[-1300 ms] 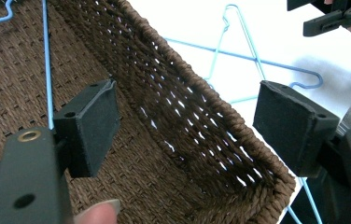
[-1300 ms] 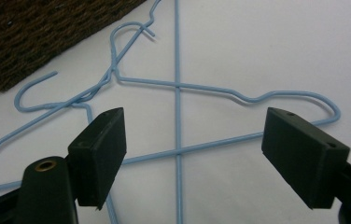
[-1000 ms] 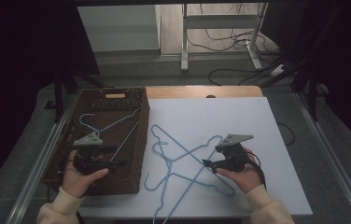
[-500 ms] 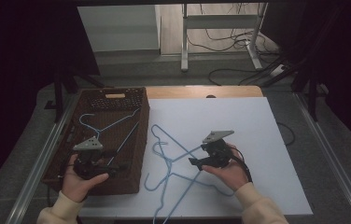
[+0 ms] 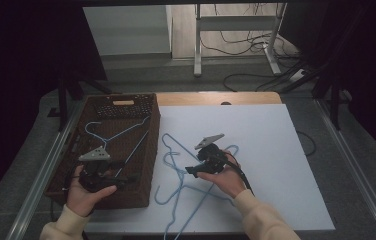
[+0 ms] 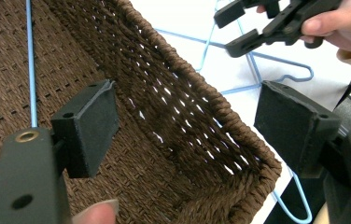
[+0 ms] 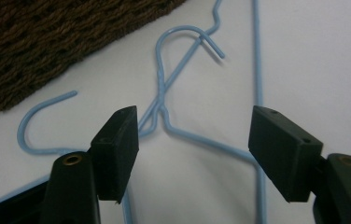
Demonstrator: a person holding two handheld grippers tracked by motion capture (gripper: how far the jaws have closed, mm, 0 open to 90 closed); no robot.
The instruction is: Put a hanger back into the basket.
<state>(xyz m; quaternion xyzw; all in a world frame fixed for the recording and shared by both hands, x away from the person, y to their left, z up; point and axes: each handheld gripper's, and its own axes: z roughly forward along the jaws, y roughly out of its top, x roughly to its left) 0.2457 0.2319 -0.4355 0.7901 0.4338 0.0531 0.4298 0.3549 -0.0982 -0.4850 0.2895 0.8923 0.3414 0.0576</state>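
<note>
Right hand-held gripper (image 7: 194,154) hovered wide open, empty, over the neck of tangled blue hangers (image 5: 183,177) on the white surface (image 5: 276,150), seemingly lined up to grasp; left hand-held gripper (image 6: 187,135) waited wide open, empty, over the basket (image 6: 173,107).

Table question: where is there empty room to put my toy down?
The white board is bare right of the right gripper out to its edge, and along its far strip. It's crowded between that gripper and the woven basket, where blue wire hangers tangle.

Blue hanger (image 5: 176,220) cut off below
</note>
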